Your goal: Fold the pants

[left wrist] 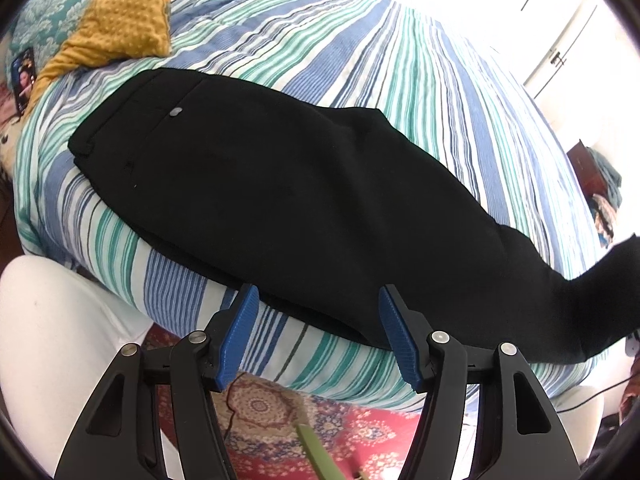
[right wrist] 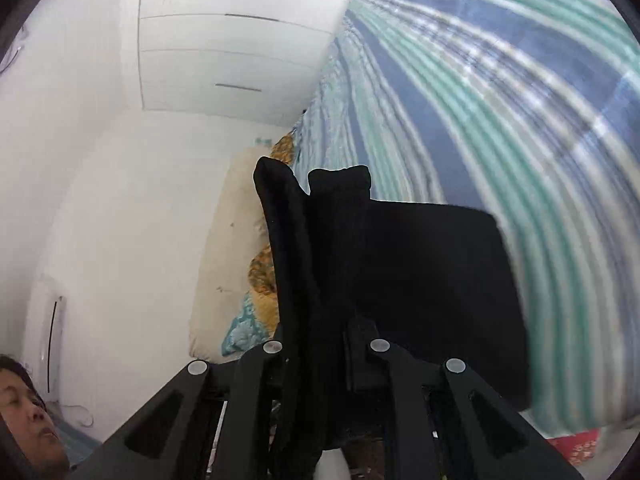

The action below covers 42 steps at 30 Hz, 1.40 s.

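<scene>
one striped bedspread [left wrist: 360, 40] fills most of the left wrist view. black pants [left wrist: 280, 184] lie folded lengthwise across it, waistband toward ten o'clock, legs trailing to four o'clock. left gripper [left wrist: 318, 336] hangs at six o'clock, blue pads [left wrist: 240, 332] apart and empty, just before the bed's edge. right gripper [right wrist: 324, 360] is clamped on the pants' leg ends, hems standing toward twelve o'clock.
</scene>
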{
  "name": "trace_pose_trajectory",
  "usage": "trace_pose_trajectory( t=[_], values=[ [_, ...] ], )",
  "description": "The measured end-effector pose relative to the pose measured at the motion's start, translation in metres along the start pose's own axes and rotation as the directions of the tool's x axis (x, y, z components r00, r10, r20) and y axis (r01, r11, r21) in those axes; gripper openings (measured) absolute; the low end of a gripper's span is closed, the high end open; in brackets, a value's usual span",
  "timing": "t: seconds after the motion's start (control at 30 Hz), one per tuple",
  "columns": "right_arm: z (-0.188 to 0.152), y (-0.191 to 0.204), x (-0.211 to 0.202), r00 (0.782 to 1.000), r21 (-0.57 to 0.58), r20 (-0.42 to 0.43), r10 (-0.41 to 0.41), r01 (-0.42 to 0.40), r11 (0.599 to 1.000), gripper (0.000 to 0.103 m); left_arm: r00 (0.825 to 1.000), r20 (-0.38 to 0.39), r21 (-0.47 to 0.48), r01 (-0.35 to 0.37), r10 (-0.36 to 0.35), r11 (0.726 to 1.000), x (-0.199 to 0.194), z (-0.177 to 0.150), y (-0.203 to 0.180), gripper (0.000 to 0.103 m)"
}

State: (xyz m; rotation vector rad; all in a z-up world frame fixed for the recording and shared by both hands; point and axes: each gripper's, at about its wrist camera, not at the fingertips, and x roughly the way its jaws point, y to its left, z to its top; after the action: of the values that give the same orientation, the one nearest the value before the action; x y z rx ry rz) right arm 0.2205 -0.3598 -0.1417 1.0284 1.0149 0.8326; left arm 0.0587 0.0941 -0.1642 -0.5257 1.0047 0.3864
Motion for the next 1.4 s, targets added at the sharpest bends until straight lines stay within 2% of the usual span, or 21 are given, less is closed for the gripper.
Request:
trace_pose_trajectory(
  t=[0.13, 0.23, 0.27, 0.33, 0.4, 0.43, 0.47, 0.5, 0.53, 0.6, 0.67, 0.73, 0.8, 0.83, 0.9, 1.0, 1.1, 1.17, 1.23, 1.27, 1.4],
  values=[
    [-0.023, 0.026, 0.101, 0.997, -0.029, -0.076, 0.022, -0.024, 0.999, 0.012, 1.0, 0.007, -0.035, 0.007, -0.007, 0.999, -0.003, -0.001, 0.015, 0.065],
    [-0.043, 0.034, 0.18, 0.99, 0.0, -0.13, 0.045, -0.046, 0.999, 0.012, 1.0, 0.022, -0.062, 0.011, -0.01, 0.998, -0.009, 0.0, 0.027, 0.065],
    [-0.052, 0.039, 0.202, 0.988, -0.018, -0.148, 0.032, -0.035, 0.999, 0.012, 1.0, 0.025, -0.069, 0.013, -0.011, 0.998, -0.01, -0.001, 0.03, 0.065],
    [-0.075, 0.055, 0.253, 0.977, -0.146, -0.197, -0.081, 0.053, 0.988, 0.012, 1.0, 0.023, -0.078, 0.022, -0.02, 0.997, -0.01, -0.001, 0.034, 0.065],
    [-0.102, 0.066, 0.296, 0.945, -0.322, -0.226, -0.236, 0.156, 0.934, 0.019, 0.999, 0.014, -0.08, 0.034, -0.033, 0.996, -0.009, -0.001, 0.036, 0.065],
    [-0.118, 0.069, 0.316, 0.914, -0.426, -0.212, -0.346, 0.232, 0.875, 0.034, 0.999, 0.008, -0.077, 0.047, -0.047, 0.996, -0.008, -0.001, 0.035, 0.065],
    [-0.133, 0.07, 0.333, 0.875, -0.518, -0.199, -0.441, 0.287, 0.806, 0.06, 0.998, 0.001, -0.072, 0.068, -0.068, 0.995, -0.007, 0.0, 0.034, 0.066],
    [-0.148, 0.07, 0.347, 0.841, -0.588, -0.201, -0.503, 0.308, 0.748, 0.071, 0.996, -0.006, -0.067, 0.094, -0.094, 0.993, -0.007, 0.001, 0.032, 0.067],
    [-0.159, 0.07, 0.354, 0.82, -0.627, -0.212, -0.531, 0.303, 0.718, 0.077, 0.991, -0.01, -0.061, 0.132, -0.132, 0.989, -0.008, 0.002, 0.03, 0.068],
    [-0.176, 0.078, 0.344, 0.828, -0.668, -0.209, -0.52, 0.267, 0.694, 0.077, 0.977, -0.009, -0.04, 0.212, -0.212, 0.977, -0.01, 0.004, 0.021, 0.072],
    [-0.185, 0.089, 0.319, 0.847, -0.713, -0.148, -0.511, 0.267, 0.648, 0.086, 0.961, -0.016, 0.007, 0.275, -0.275, 0.961, -0.01, 0.009, 0.003, 0.072],
    [-0.181, 0.086, 0.277, 0.86, -0.748, -0.056, -0.507, 0.3, 0.592, 0.096, 0.944, -0.032, 0.069, 0.33, -0.329, 0.941, -0.006, 0.017, -0.02, 0.07],
    [-0.186, 0.085, 0.24, 0.857, -0.753, 0.022, -0.514, 0.353, 0.556, 0.097, 0.924, -0.052, 0.136, 0.381, -0.378, 0.914, 0.002, 0.024, -0.044, 0.066],
    [-0.189, 0.086, 0.219, 0.852, -0.746, 0.047, -0.522, 0.377, 0.549, 0.097, 0.924, -0.064, 0.169, 0.381, -0.376, 0.909, 0.009, 0.026, -0.056, 0.062],
    [-0.187, 0.083, 0.196, 0.839, -0.715, 0.095, -0.536, 0.432, 0.549, 0.097, 0.937, -0.096, 0.227, 0.349, -0.336, 0.909, 0.026, 0.028, -0.077, 0.047],
    [-0.178, 0.071, 0.17, 0.829, -0.653, 0.134, -0.542, 0.486, 0.582, 0.097, 0.954, -0.124, 0.273, 0.297, -0.273, 0.915, 0.045, 0.028, -0.095, 0.045],
    [-0.163, 0.063, 0.157, 0.838, -0.606, 0.147, -0.526, 0.496, 0.622, 0.097, 0.976, -0.131, 0.277, 0.203, -0.172, 0.939, 0.058, 0.027, -0.099, 0.045],
    [-0.158, 0.064, 0.154, 0.848, -0.612, 0.149, -0.509, 0.484, 0.626, 0.097, 0.978, -0.134, 0.235, 0.19, -0.162, 0.953, 0.059, 0.028, -0.094, 0.044],
    [-0.157, 0.064, 0.156, 0.851, -0.625, 0.142, -0.506, 0.473, 0.62, 0.097, 0.973, -0.13, 0.215, 0.215, -0.191, 0.952, 0.056, 0.026, -0.09, 0.025],
    [-0.156, 0.064, 0.157, 0.851, -0.63, 0.137, -0.507, 0.47, 0.619, 0.097, 0.974, -0.126, 0.232, 0.215, -0.19, 0.949, 0.054, 0.024, -0.09, 0.01],
    [-0.155, 0.061, 0.146, 0.844, -0.635, 0.138, -0.519, 0.477, 0.607, 0.097, 0.981, -0.095, 0.304, 0.188, -0.167, 0.934, 0.046, 0.019, -0.096, 0.003]
  ],
)
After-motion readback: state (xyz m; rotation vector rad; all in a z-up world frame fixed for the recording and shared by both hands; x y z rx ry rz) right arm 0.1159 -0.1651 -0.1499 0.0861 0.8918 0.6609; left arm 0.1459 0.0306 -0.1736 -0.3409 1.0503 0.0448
